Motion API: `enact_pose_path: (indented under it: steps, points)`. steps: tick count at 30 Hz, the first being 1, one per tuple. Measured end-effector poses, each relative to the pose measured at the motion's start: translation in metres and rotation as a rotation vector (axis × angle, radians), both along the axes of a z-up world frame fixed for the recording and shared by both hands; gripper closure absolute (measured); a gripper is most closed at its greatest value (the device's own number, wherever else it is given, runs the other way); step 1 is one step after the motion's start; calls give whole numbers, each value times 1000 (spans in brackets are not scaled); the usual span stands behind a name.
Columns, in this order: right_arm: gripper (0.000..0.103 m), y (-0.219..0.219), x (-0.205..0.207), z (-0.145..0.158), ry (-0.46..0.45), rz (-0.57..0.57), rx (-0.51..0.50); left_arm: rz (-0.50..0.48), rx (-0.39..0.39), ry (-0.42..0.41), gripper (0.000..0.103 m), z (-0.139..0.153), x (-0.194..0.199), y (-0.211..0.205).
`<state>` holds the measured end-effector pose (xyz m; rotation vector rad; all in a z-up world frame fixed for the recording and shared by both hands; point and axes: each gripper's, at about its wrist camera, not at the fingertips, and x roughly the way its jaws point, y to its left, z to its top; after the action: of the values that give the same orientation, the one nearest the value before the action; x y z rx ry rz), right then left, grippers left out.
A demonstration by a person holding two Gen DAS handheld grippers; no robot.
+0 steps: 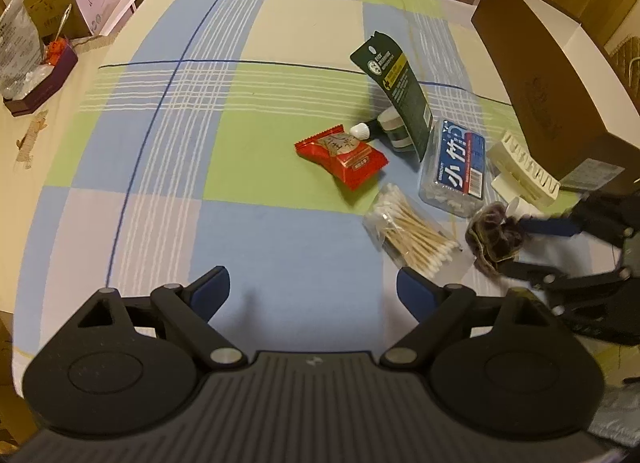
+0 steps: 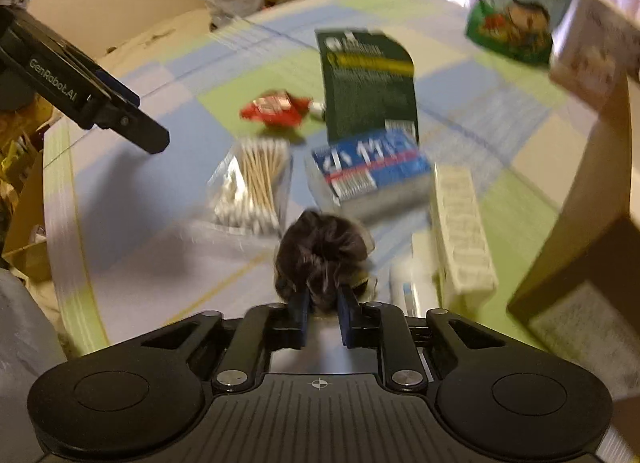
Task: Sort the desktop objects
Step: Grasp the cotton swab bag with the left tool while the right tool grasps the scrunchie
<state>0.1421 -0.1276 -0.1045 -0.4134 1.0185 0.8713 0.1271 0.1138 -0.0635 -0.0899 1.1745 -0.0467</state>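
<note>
Right wrist view: right gripper (image 2: 324, 305) clenched on dark scrunchie (image 2: 322, 251), near cotton swab bag (image 2: 254, 183). Left gripper (image 1: 312, 289) released, empty, over checked tablecloth (image 1: 240, 135).

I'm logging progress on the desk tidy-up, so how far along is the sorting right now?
Barely started: nothing visibly looks sorted yet. In hand: the right gripper is shut on the dark brown fuzzy hair scrunchie. The left gripper is open and empty. Left on the checked tablecloth: the red snack packet, the clear bag of cotton swabs, the blue-labelled clear plastic box, the dark green card package and the cream plastic rack.
</note>
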Motion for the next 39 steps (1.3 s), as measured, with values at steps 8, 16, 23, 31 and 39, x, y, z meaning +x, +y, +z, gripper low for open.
enact_pose_path:
  steps: [8,16,23,31,39]
  points:
    - [81,-38,-3,3,138,-116,63,2,-105,8,25,-16,14,-19]
    - [81,-58,-3,18,154,-168,136,29,-143,15,60,-43,37,-39]
    - [30,-51,-7,34,71,-124,174,-53,-191,-3,100,-36,30,-32]
    - [31,-1,-3,26,-34,33,117,-68,-161,20,93,-26,6,10]
    - [68,27,-5,-8,-126,114,-30,-5,-192,22,72,-26,-1,16]
